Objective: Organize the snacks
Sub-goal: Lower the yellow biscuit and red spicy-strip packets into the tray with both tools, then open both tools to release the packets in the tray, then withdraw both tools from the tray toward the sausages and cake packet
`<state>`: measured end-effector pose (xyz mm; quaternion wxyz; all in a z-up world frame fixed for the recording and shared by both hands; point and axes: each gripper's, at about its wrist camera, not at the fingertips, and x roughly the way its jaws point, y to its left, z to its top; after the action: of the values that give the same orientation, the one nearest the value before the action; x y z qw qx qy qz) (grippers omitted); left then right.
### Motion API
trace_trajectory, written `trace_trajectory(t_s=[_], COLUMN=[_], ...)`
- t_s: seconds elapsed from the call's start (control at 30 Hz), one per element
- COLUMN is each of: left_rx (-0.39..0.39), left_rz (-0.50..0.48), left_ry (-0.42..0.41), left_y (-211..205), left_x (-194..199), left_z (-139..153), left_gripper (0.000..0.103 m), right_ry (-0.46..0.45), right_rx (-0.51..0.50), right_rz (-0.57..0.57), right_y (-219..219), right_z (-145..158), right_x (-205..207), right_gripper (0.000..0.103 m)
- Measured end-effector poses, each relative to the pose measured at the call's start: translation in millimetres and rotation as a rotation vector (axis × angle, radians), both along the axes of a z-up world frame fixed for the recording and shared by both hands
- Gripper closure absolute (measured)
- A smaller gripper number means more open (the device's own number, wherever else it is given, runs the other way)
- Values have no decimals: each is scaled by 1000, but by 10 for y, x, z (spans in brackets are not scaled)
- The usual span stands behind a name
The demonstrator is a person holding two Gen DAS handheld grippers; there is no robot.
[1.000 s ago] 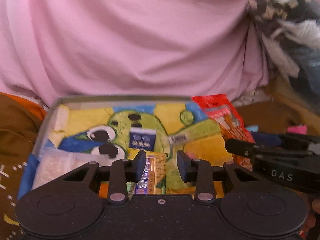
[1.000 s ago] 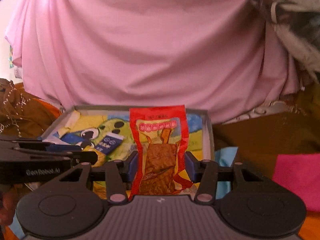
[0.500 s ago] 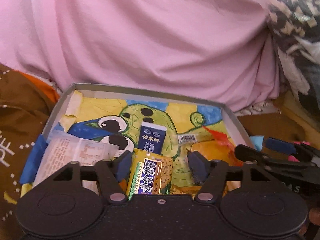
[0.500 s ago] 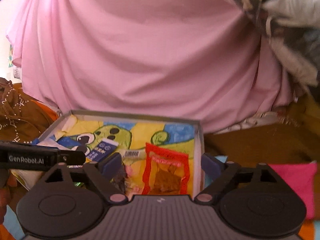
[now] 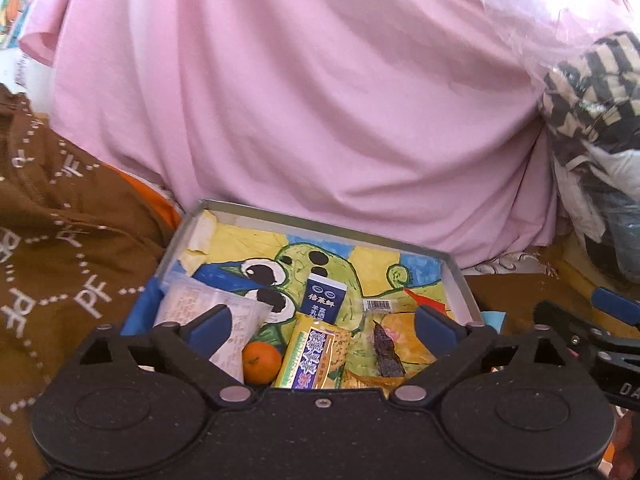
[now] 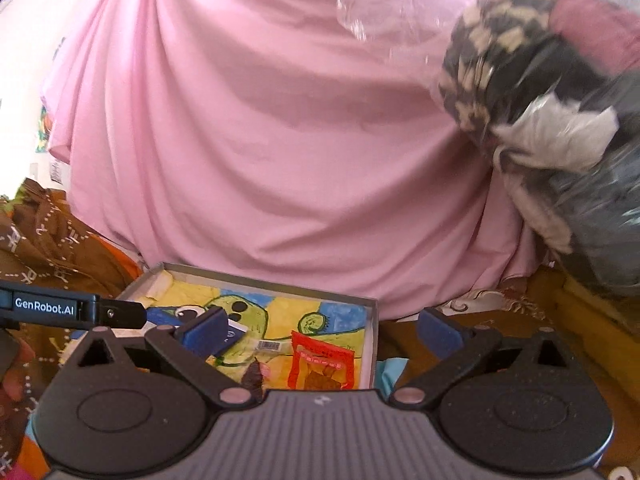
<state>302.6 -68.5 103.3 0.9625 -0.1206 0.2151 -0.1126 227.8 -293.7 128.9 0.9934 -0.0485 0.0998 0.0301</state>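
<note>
Both grippers stand with their jaws spread wide and nothing between the fingers. The left gripper (image 5: 322, 326) hovers over the near edge of the shallow tray (image 5: 316, 222); its blue pads flank the snacks below without touching them. The right gripper (image 6: 322, 332) hovers over the tray's near right corner, its right finger outside the tray's right wall.

Tray contents, near to far:
- Yellow biscuit packet (image 5: 316, 354), flat at the near edge, centre.
- Small orange (image 5: 262, 362), just beside the yellow packet on its left.
- White wrapped packet (image 5: 200, 308), at the near left corner, partly under the left gripper's left finger.
- Clear packet with a dark piece inside (image 5: 384, 350), near edge, right of the yellow packet.
- Red snack packet (image 6: 322, 366), flat by the right wall; the left wrist view shows only its red corner.
- Dark blue carton (image 5: 323, 300), near the tray's centre, on the green cartoon figure painted on the lining.

A hand (image 6: 12, 364) shows at the left edge of the right wrist view. Brown patterned fabric (image 5: 60, 248) lies left of the tray. Pink cloth (image 5: 300, 100) rises behind the far edge.
</note>
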Motion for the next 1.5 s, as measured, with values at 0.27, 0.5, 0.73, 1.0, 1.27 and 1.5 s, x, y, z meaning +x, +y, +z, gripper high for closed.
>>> trace_trajectory(t_s=[0.27, 0.5, 0.73, 1.0, 1.27, 1.5], left_rx=[15, 17, 18, 59, 128, 200], left_rz=[-7, 22, 31, 53, 3, -41], left_ry=[45, 71, 108, 154, 212, 223], left_y=[76, 148, 243, 263, 163, 99], left_x=[-454, -887, -1229, -1561, -1819, -2026], left_z=[30, -38, -198, -454, -728, -906], left_gripper=[1, 1, 1, 1, 1, 1], right_ry=[-18, 0, 35, 75, 217, 286], right_rx=[40, 97, 81, 84, 110, 15], right_rz=[-4, 43, 39, 12, -75, -41], right_y=[22, 5, 56, 101, 67, 268], right_z=[-9, -132, -332, -603, -958, -1182], right_x=[-584, -1085, -1471, -1841, -1952, -1987], right_gripper=[0, 0, 0, 0, 0, 0])
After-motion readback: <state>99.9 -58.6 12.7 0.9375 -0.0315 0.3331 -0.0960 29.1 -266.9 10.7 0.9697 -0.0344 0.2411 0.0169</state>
